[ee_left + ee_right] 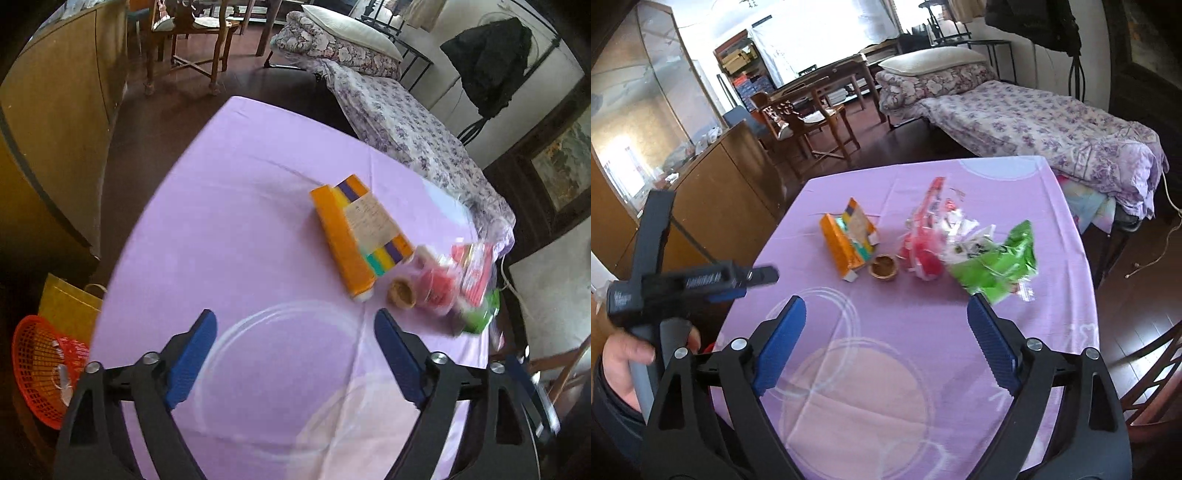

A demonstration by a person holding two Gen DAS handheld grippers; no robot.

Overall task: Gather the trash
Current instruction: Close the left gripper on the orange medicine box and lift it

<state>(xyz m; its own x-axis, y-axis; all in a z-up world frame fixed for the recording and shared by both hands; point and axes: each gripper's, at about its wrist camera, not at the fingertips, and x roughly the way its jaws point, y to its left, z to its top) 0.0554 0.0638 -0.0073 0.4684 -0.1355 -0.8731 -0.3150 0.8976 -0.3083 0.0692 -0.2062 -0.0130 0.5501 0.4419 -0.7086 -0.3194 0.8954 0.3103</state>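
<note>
While both the left gripper (295, 354) and the right gripper (886, 343) hang apart and empty above the near table (886, 177), the light green wrapper (997, 258) on the far right could slip from the jaws and fall over the right edge.

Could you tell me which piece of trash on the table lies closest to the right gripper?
The green wrapper: its crumpled lower edge nearly reaches the right gripper, while the red wrapper, brown cup and orange box lie farther back.
</note>
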